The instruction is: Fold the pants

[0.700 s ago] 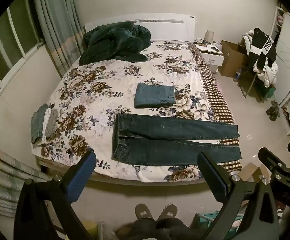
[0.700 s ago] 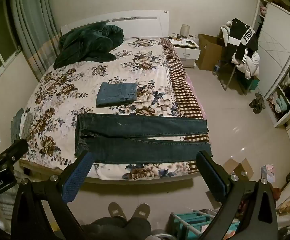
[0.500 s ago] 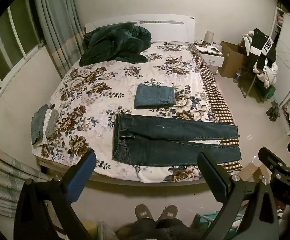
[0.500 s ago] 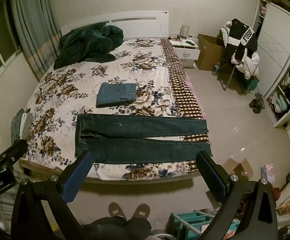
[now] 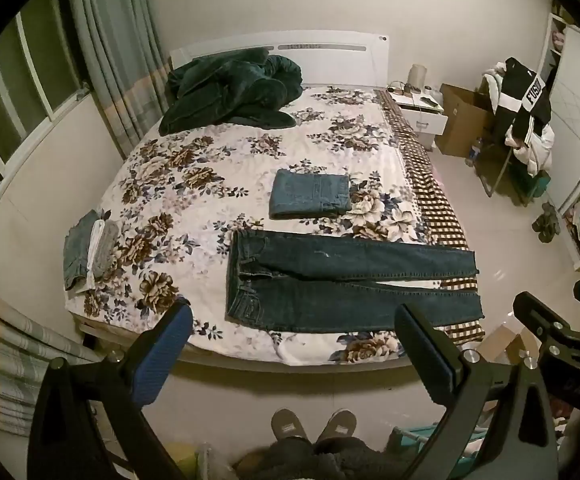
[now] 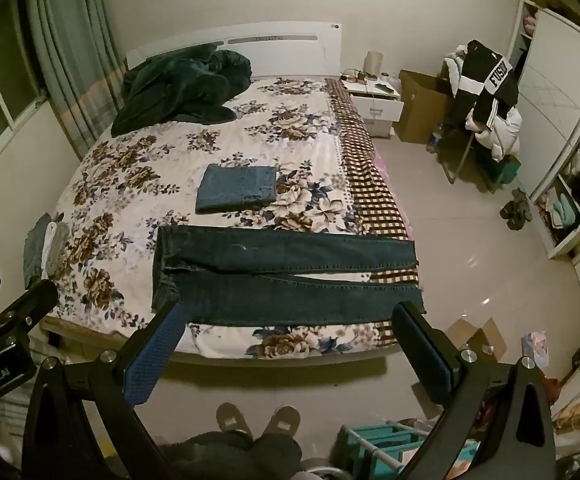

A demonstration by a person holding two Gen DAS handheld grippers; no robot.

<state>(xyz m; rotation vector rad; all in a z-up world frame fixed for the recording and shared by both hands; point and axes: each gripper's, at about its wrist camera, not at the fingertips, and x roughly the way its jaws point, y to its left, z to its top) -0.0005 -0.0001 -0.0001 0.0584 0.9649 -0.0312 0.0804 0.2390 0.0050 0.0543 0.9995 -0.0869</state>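
Dark blue jeans (image 5: 342,280) (image 6: 282,276) lie flat across the foot of the bed, waistband to the left, both legs stretched toward the right edge. Beyond them rests a folded pair of lighter blue jeans (image 5: 310,199) (image 6: 237,193). My left gripper (image 5: 290,344) is held well above and short of the bed with its jaws wide open and nothing between them. My right gripper (image 6: 286,340) hangs the same way, open and empty, and it shows at the right edge of the left wrist view.
The bed (image 5: 210,184) has a floral sheet, with a dark green blanket (image 5: 230,92) heaped by the headboard and small folded cloths (image 5: 90,248) at its left edge. A person's slippered feet (image 5: 314,432) stand on the floor below. A nightstand (image 6: 374,104), cardboard boxes and a clothes-laden chair (image 6: 486,108) stand to the right.
Both views have shifted very slightly, the bed sitting a touch lower in frame. Nothing on the bed has moved and both grippers remain wide open.
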